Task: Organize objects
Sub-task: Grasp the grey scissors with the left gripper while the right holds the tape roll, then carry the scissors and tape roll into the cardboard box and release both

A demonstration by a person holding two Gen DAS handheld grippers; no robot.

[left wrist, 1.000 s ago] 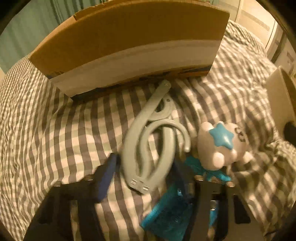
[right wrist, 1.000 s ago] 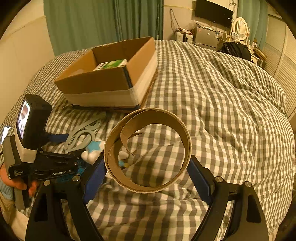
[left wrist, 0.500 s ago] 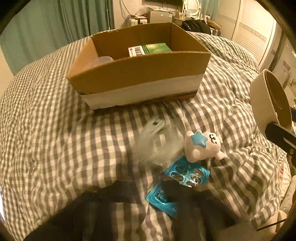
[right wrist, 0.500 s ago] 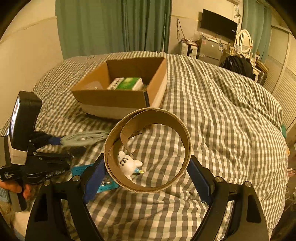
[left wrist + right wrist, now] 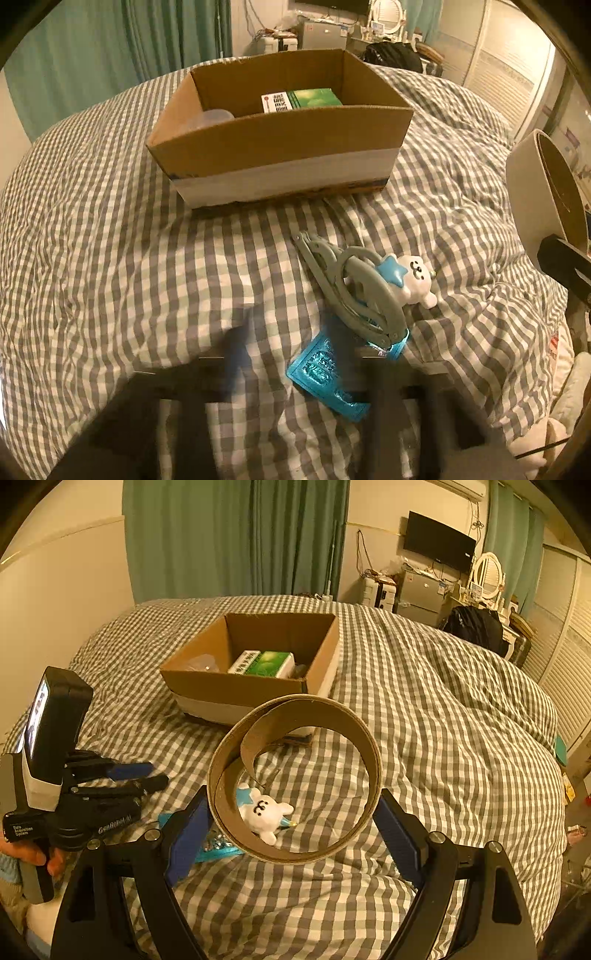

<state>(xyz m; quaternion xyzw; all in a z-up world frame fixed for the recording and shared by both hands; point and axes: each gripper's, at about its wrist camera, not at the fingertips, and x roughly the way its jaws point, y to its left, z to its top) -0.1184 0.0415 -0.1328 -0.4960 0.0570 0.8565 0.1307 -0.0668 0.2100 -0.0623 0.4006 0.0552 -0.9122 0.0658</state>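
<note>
Transport step: right gripper (image 5: 291,823) clamps a cardboard tape ring (image 5: 295,779) short of the cardboard box (image 5: 251,686) at 12 o'clock, needing a forward carry over its rim, while left gripper (image 5: 147,775), fingers apart, holds nothing.

The right gripper (image 5: 291,827) has a black frame, blue pads (image 5: 186,834) on its jaws and silver screws. The left gripper (image 5: 147,775) is black too, with blue pads, white print reading "GenRobot.AI" and "Data Acquisition System", and a lit phone in a grey cradle. A light-blue cuff shows at the hand (image 5: 31,854).
</note>
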